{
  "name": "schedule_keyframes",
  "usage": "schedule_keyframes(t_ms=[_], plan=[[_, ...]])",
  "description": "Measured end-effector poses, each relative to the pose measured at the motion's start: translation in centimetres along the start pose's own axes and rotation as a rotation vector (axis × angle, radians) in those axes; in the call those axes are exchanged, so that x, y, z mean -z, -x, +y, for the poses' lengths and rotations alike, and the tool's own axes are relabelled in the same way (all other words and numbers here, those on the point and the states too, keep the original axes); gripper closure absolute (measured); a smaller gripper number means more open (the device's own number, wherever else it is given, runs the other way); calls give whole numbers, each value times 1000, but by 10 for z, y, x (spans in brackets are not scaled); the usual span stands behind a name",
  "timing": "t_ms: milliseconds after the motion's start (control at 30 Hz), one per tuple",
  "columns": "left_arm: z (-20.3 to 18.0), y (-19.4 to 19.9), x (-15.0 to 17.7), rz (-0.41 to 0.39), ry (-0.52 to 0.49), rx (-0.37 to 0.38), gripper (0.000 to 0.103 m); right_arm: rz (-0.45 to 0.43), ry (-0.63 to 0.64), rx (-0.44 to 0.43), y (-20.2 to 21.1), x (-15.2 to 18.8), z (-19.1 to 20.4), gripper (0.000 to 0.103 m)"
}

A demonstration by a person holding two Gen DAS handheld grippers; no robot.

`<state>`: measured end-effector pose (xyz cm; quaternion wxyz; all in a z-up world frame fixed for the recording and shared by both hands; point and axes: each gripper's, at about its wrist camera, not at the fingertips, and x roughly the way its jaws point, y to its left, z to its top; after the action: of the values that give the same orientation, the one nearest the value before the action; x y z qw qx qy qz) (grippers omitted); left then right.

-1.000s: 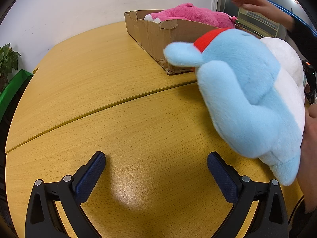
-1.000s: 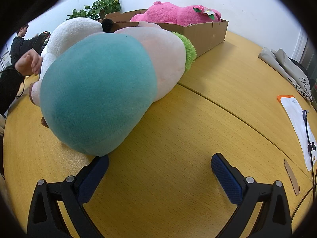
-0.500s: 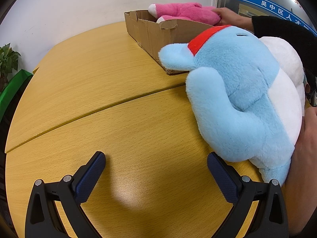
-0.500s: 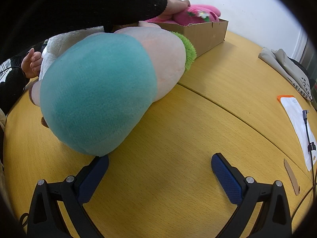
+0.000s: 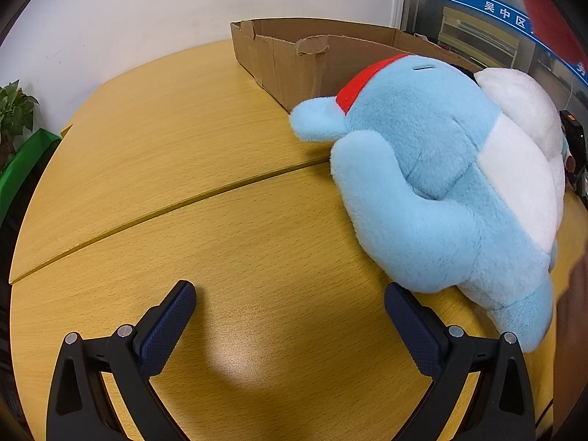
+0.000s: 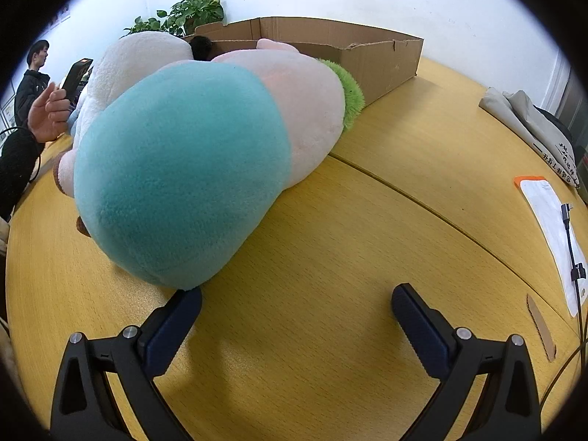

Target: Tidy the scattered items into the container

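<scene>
Both claws low over the table (image 5: 154,169) and both spread wide, nothing between the pads. Your left claw (image 5: 290,307) has the blue plush (image 5: 433,183) lying on its side just off its right finger (image 5: 411,327), red band toward the box (image 5: 294,62). Your right claw (image 6: 296,305) sits with its left finger (image 6: 172,327) right at the foot of the teal-and-pink plush (image 6: 183,169), and whether it touches you can't quite tell. Behind that one lies a white plush (image 6: 125,62), pressed up against it. The box stands past the toys at the far side of the table, open at the top; its inside is hidden from here.

So nothing is picked up yet, and here's the worry: these toys look far fatter than your claws open. Go for the belly and the pads will likely just squash fur and slide off. Take a thin part, the blue one's fin or tail. Lift by a limb, though, and the body will swing, and it could clip the box wall and shove the light cardboard back. The toys lean together too, so pulling one may drag its neighbour. Mind the cable (image 6: 571,250) and paper (image 6: 551,228) off to your right
</scene>
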<state>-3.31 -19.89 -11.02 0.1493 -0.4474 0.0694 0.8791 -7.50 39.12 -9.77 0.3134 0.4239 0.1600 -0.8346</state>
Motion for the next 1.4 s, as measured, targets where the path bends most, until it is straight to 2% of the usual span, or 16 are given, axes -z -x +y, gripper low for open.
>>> schedule_keyframes(t_ms=[1400], plan=[[1,-1,-2,1,2,0,0,1,0,0,1,2,4,0]])
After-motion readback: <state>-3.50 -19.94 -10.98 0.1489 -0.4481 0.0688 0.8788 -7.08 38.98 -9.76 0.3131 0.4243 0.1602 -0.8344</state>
